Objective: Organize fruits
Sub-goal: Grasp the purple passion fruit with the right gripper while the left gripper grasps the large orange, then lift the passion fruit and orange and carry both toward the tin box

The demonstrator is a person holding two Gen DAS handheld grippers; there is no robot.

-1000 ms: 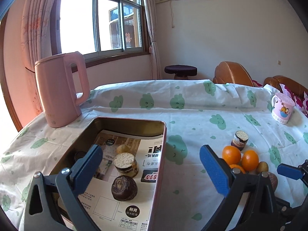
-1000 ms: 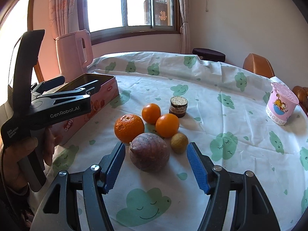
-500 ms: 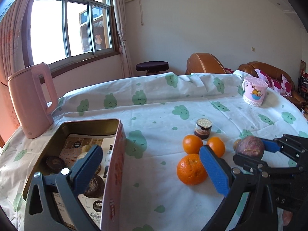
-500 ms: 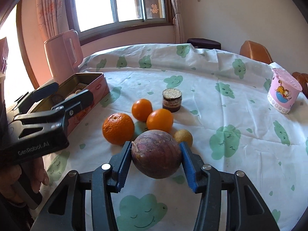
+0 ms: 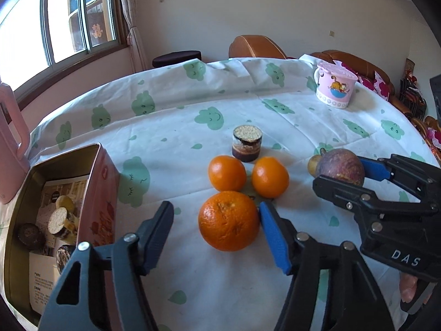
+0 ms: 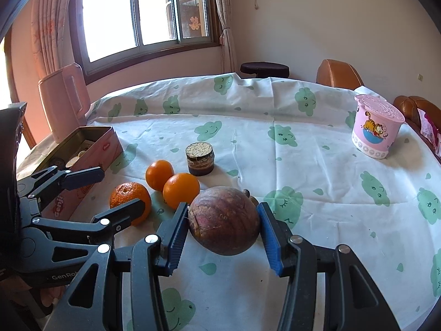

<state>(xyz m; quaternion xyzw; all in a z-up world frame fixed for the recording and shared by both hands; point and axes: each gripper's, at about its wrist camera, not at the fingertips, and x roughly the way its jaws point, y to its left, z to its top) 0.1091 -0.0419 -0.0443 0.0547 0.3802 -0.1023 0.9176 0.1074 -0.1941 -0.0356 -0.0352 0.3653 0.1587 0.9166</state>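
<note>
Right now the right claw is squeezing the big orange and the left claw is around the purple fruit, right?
Swapped. The right wrist view shows the right claw squeezing the purple fruit; the left claw, its jaws just closing, is around the big orange.

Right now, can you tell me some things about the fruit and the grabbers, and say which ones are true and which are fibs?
1. The right gripper is squeezing the purple passion fruit. True.
2. The big orange sits inside the pink tin. False: it sits on the tablecloth beside the tin.
3. The left gripper has the big orange firmly clamped. False: one pad is at it, the other stands apart.
4. A small layered dessert jar stands behind the two small oranges. True.
5. The cartoon cup is tipped over. False: it stands upright.
</note>
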